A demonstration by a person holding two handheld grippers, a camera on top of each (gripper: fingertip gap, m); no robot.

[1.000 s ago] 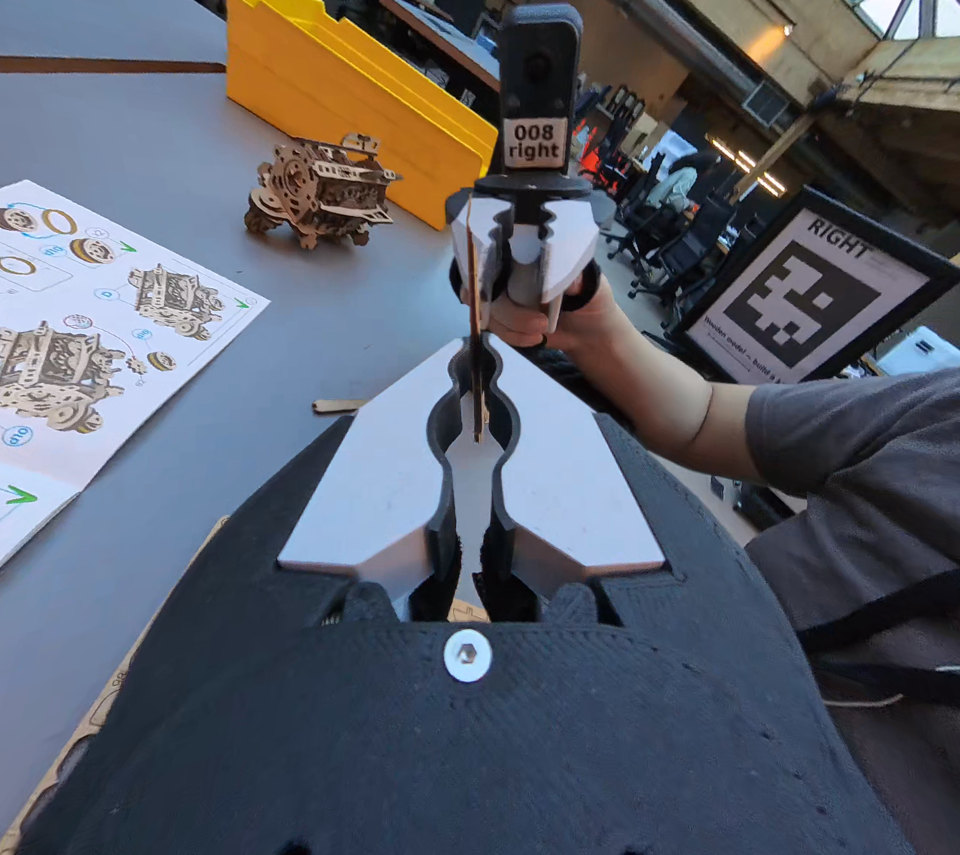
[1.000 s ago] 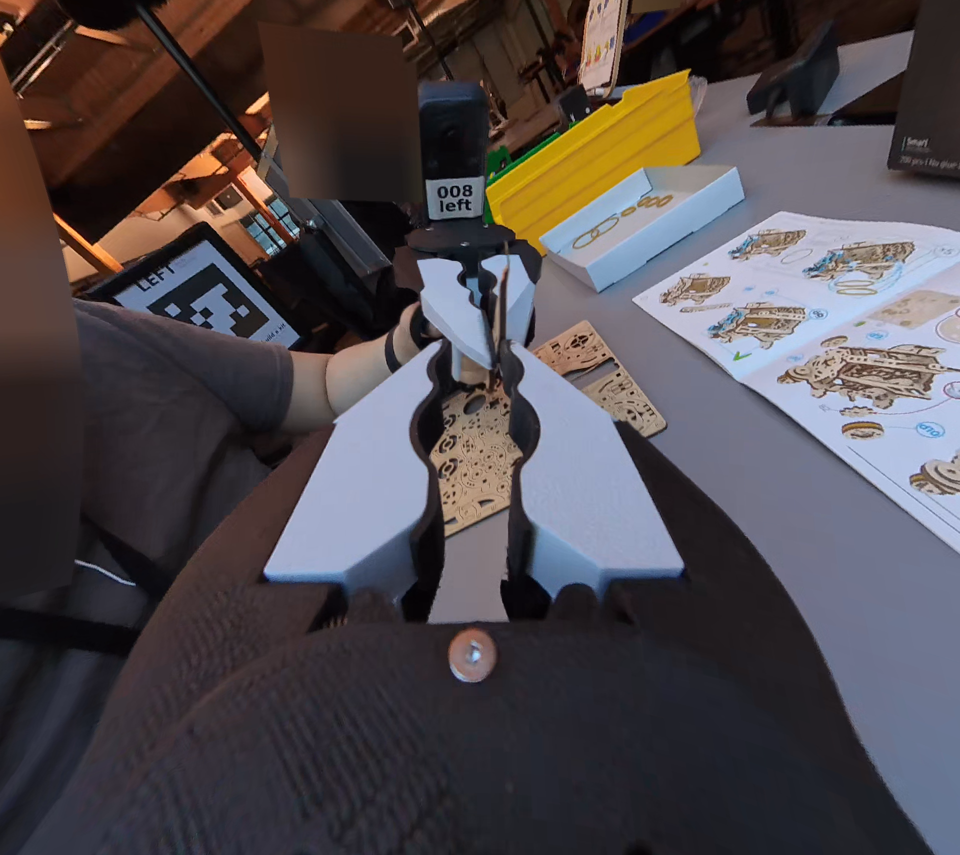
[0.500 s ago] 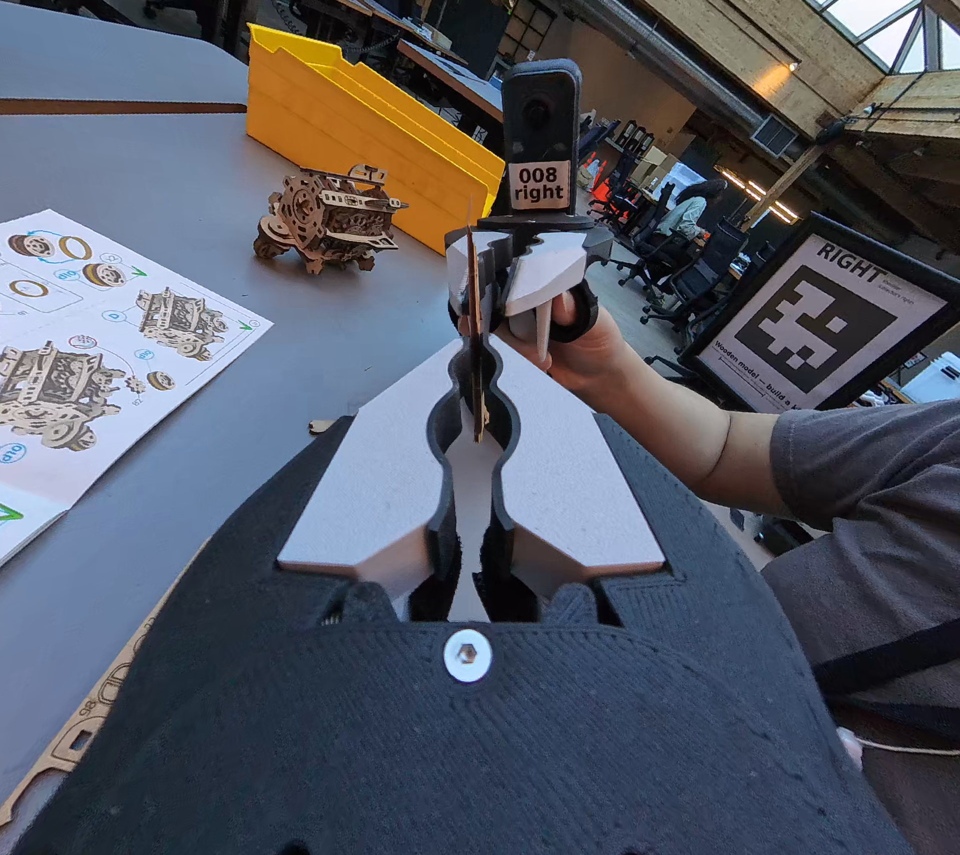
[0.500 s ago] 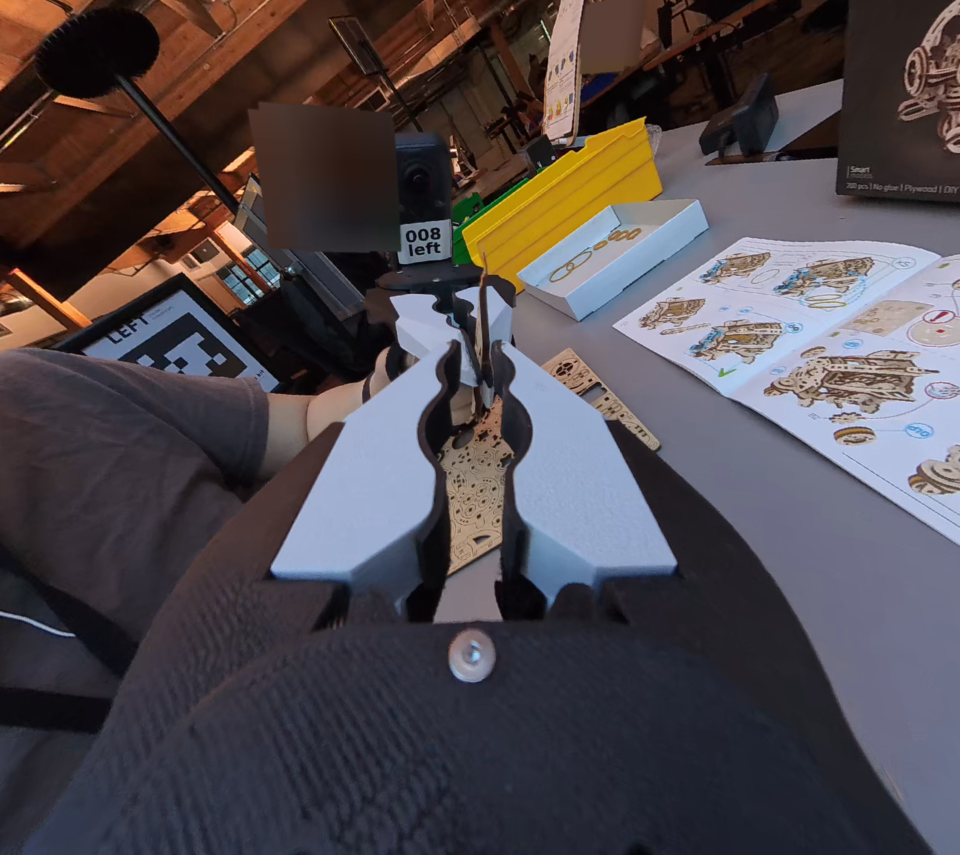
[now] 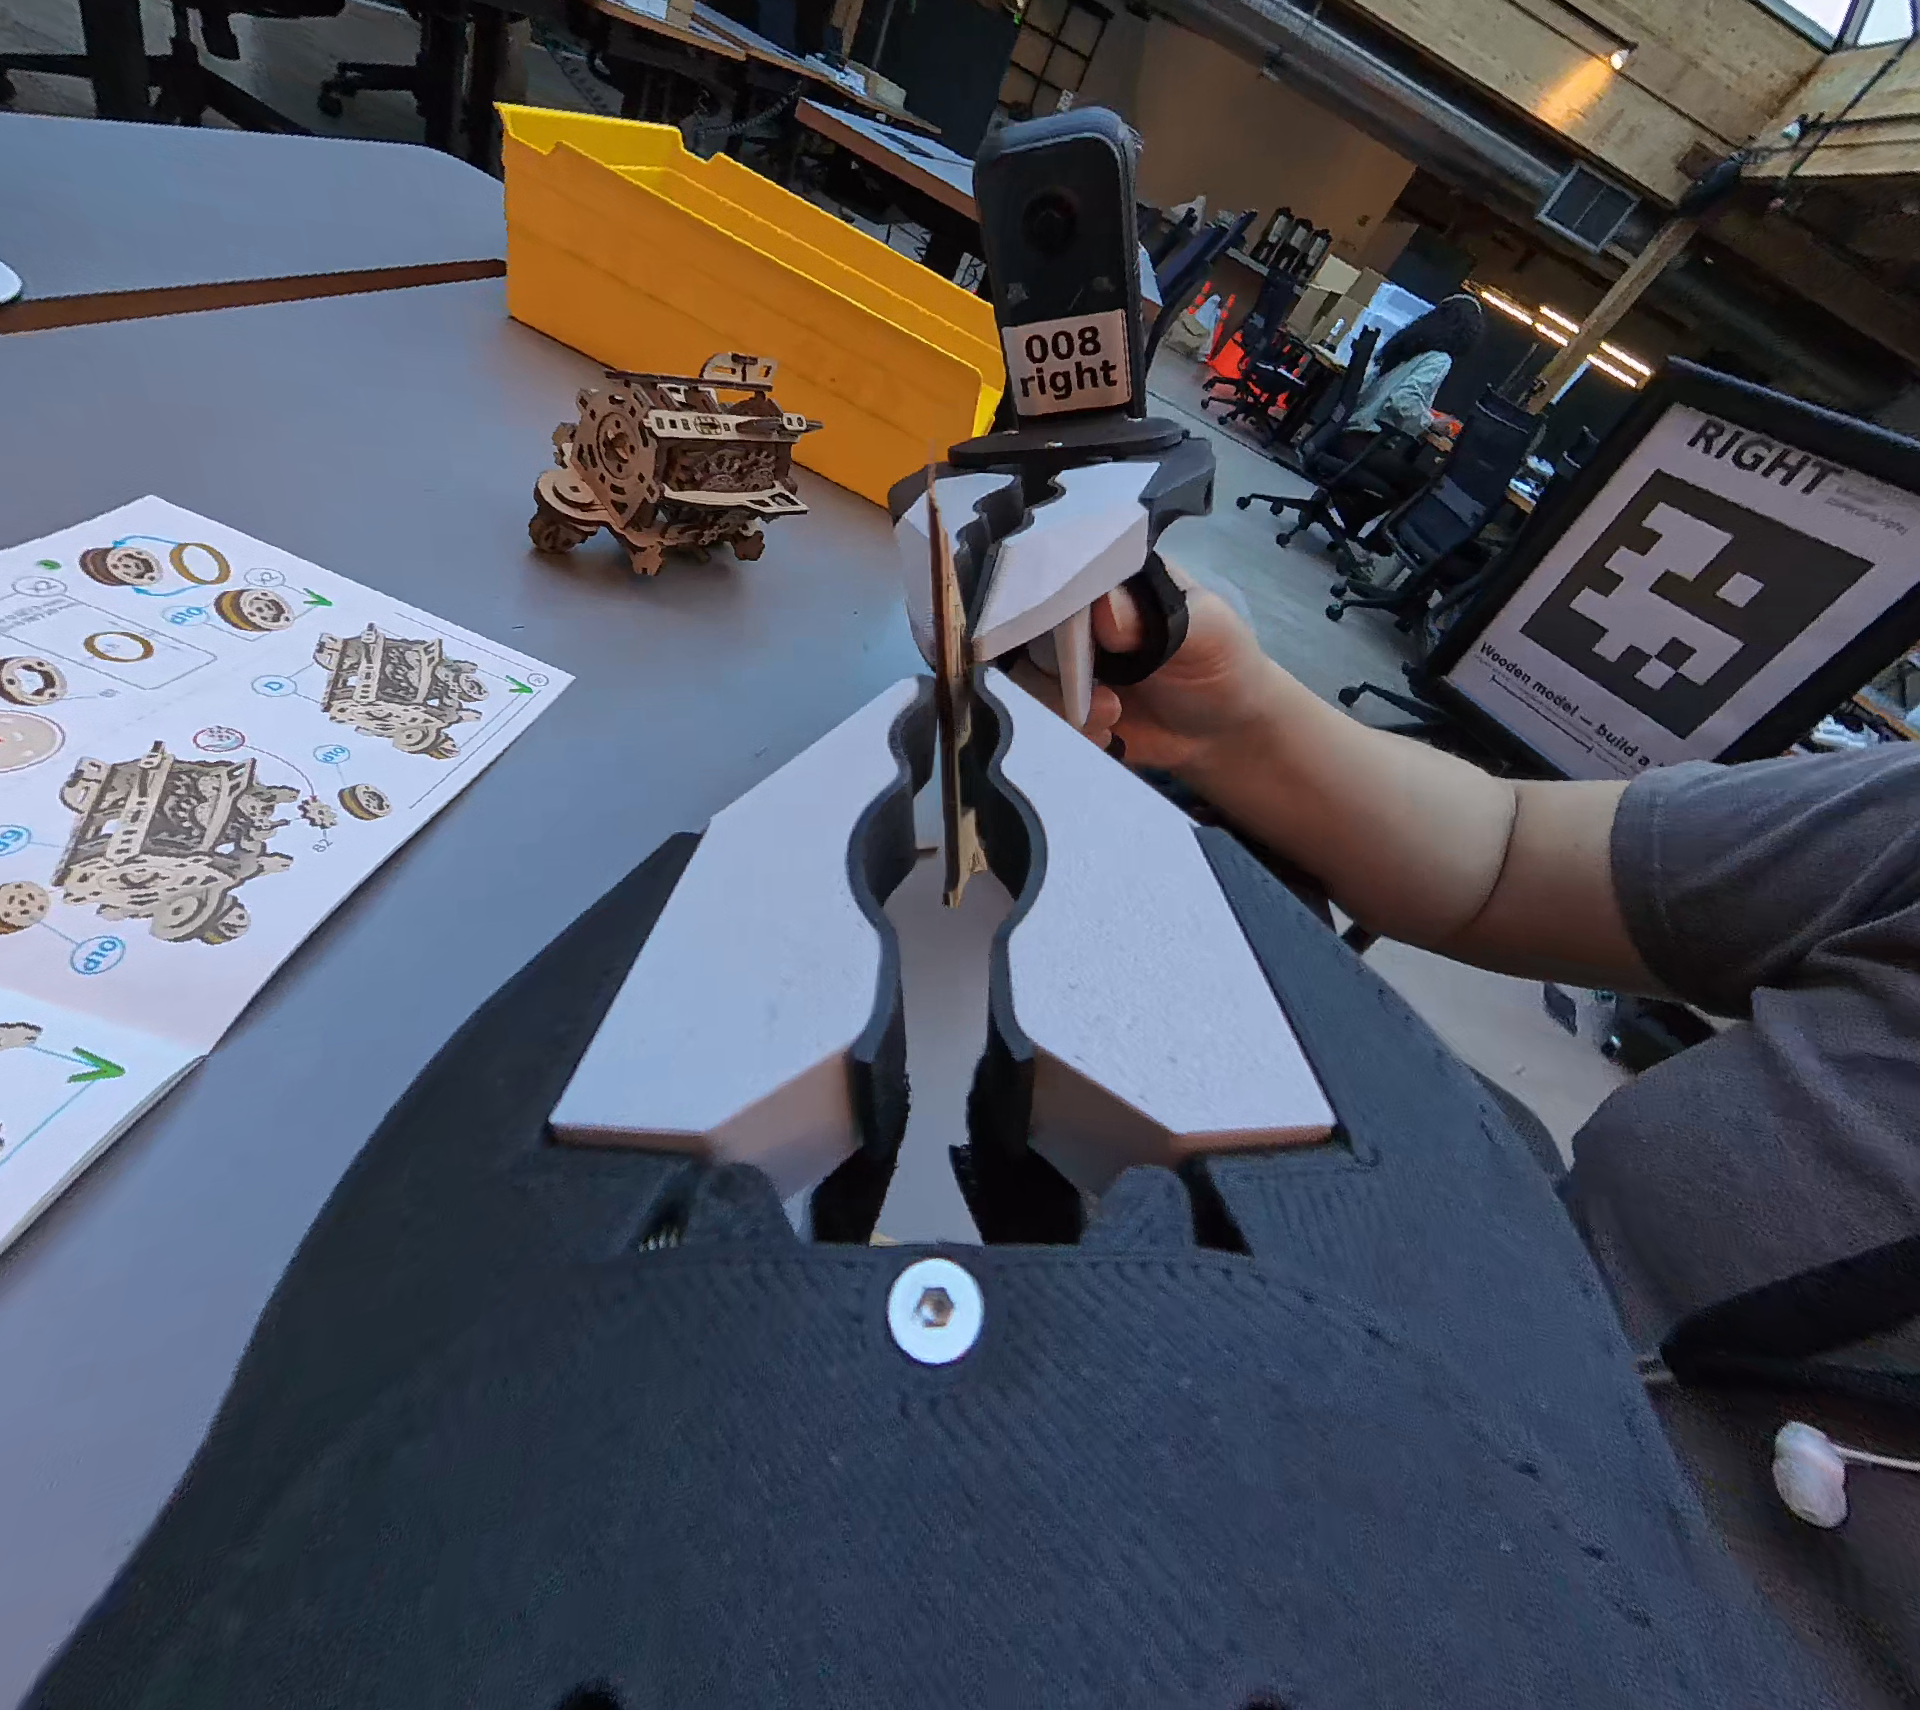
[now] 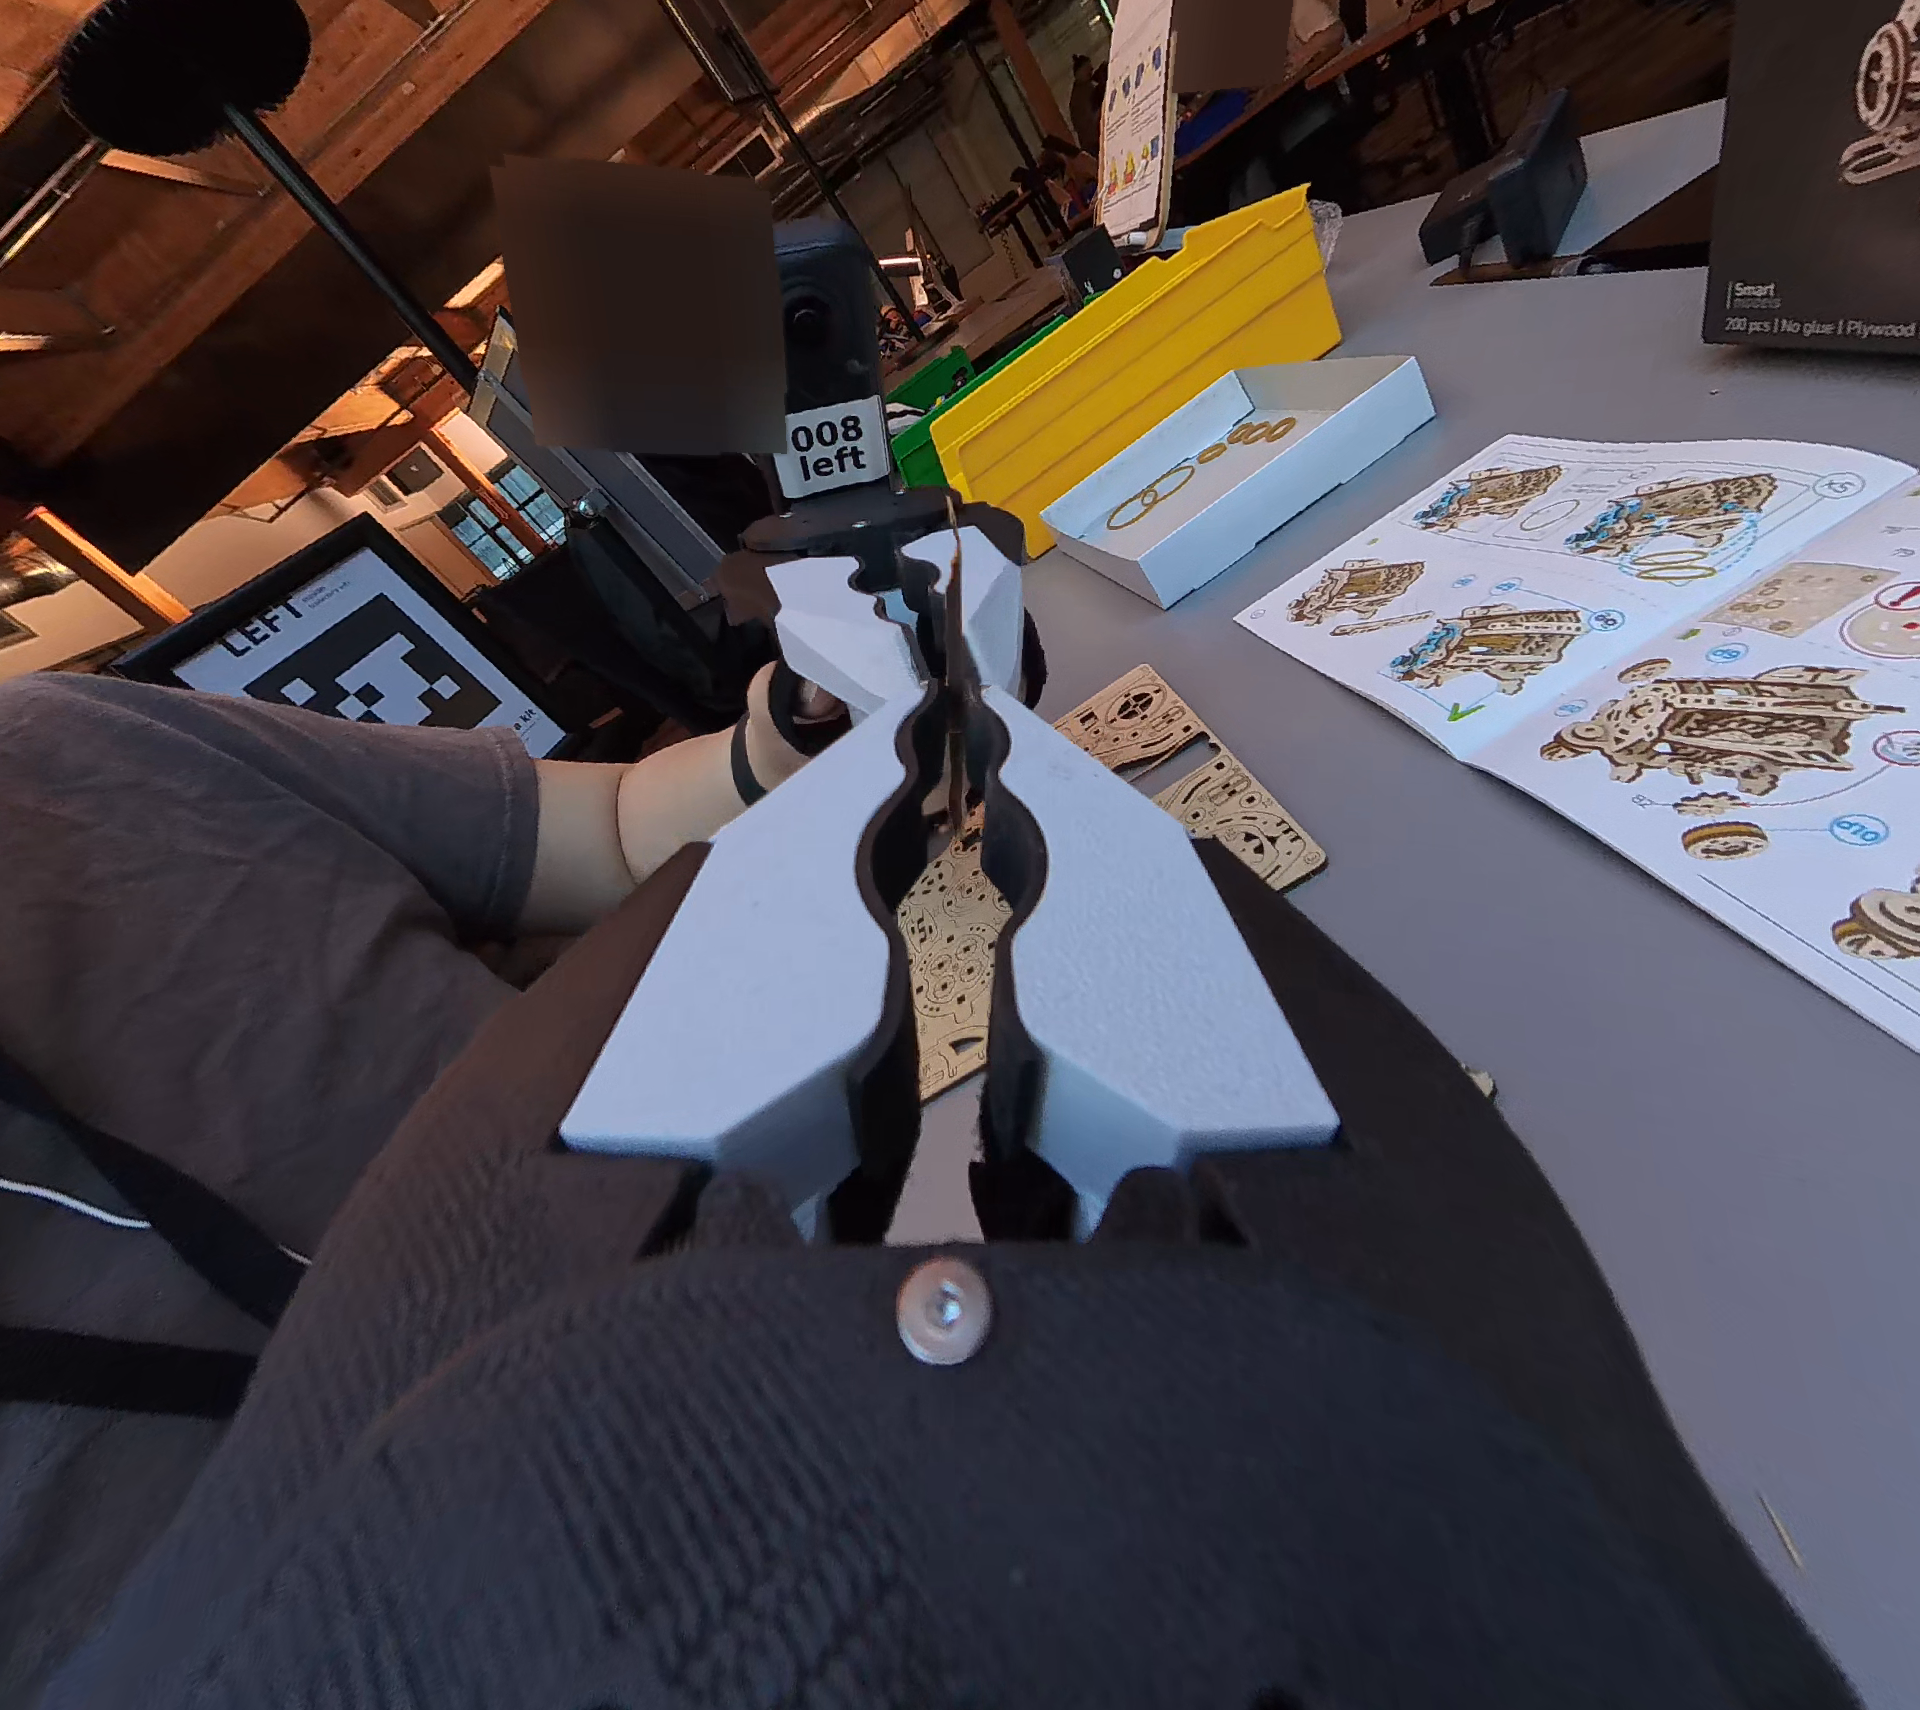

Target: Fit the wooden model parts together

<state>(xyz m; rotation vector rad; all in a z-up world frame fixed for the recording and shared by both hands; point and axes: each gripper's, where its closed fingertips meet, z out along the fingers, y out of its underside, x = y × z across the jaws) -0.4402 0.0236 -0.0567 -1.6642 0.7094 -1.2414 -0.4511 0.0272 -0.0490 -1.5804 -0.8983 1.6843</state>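
Note:
A thin flat wooden part (image 5: 948, 787) is seen edge-on, upright, held in the air between my two grippers. My left gripper (image 5: 948, 704) is shut on its near end. My right gripper (image 6: 951, 710) faces it tip to tip and is shut on the same part (image 6: 952, 621). In the left wrist view the right gripper (image 5: 961, 632) is tilted to the right, with a hand on its handle. A partly built wooden model (image 5: 665, 465) stands on the grey table (image 5: 364, 434), beyond the left gripper.
An open instruction booklet (image 5: 208, 725) lies at the left. A yellow bin (image 5: 727, 289) stands behind the model. In the right wrist view, plywood part sheets (image 6: 1195, 767) lie under the grippers, a white tray (image 6: 1247, 465) holds rings, and a dark kit box (image 6: 1829, 102) stands far right. The partly built wooden model (image 5: 665, 465) is about equally far from each gripper, around 20 cm.
Both grippers have risen from the table and tilted while still holding the thin wooden part between them. The right gripper now leans to the right in the left wrist view.

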